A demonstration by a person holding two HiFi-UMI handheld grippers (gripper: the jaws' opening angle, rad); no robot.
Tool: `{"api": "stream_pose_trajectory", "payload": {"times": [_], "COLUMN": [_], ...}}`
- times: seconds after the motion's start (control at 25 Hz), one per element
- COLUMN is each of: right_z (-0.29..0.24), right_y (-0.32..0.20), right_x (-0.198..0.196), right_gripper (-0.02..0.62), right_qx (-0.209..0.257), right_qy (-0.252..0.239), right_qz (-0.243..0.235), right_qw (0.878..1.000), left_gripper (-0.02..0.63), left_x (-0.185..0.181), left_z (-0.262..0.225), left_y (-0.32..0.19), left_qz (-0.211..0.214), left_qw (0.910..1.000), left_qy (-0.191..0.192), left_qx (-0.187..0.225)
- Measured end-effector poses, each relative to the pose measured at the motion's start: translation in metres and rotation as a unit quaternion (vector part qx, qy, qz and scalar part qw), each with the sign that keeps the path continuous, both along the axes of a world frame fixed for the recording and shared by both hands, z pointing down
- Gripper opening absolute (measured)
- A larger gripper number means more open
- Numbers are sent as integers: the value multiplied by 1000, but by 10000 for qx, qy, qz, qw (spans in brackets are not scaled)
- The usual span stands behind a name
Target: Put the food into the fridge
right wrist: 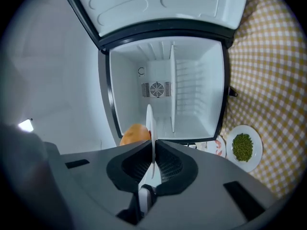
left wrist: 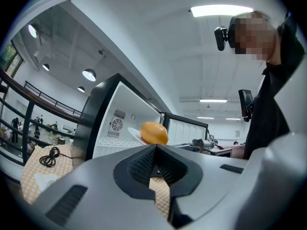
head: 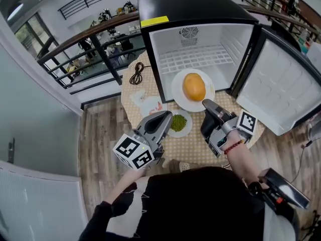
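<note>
- White plate (head: 177, 95) is clamped by its near rim in the right gripper's (head: 206, 103) fingers. That rim is hidden between them, and the right gripper view shows the plate only edge-on, as a thin line.
- Orange food (head: 194, 86) sits on the plate, which is held at the fridge's (head: 200, 11) mouth. Whether the far rim has crossed the sill I cannot tell. In the right gripper view the food is half hidden behind the plate and a finger.
- Left gripper (head: 167, 116) hovers over the tabletop (head: 193, 145), fingers together with nothing between them, tips just beside the peas (head: 178, 122).
- Left of the peas lies a dish (head: 145, 104), partly covered by the left gripper; its pink contents are too small to name.
- Wide to the right stands the door (head: 281, 89), its outer edge cut off by the frame.
- Fridge's opening is wider than the plate, with white wall showing on either side and a grid shelf (head: 200, 59) inside.
- Black cable (head: 136, 74) lies coiled on the tabletop left of the fridge, near the tabletop's rim.
</note>
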State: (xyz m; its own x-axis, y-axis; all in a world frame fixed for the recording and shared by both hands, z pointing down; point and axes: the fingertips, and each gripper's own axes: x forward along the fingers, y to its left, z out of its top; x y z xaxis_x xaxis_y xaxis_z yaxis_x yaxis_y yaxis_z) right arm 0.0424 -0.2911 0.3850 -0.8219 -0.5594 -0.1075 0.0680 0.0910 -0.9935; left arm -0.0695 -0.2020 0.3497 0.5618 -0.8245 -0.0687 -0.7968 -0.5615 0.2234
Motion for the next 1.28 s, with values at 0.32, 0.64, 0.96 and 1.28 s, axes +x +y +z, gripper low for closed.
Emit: {"api": "stream_pose_trajectory", "payload": {"times": [0.32,0.64,0.96,1.28], "right_z": [14,24,28,28], "right_y": [-52,-97,-118,-140], "right_x": [-18,-35,-53,-68], "right_gripper": [25,25,25,25], "right_qx": [-258,-376,-476,-527], "right_qy": [-4,61,220,607], "right_qz": [-46,79,398,992], "right_qw": [9997,9992,9978,9918], "left_gripper": [14,14,14,14], "left_x": [21,20,18,11], "left_z": [19,24,25,15], "left_y": [-54,-85,-99,-110], "left_qz": [297,408,1021,1709], "left_qw": [9992,9987,9932,9843], "left_qy": [-166,-188,-475,-412], "left_qx": [-188,-251,-290,-164]}}
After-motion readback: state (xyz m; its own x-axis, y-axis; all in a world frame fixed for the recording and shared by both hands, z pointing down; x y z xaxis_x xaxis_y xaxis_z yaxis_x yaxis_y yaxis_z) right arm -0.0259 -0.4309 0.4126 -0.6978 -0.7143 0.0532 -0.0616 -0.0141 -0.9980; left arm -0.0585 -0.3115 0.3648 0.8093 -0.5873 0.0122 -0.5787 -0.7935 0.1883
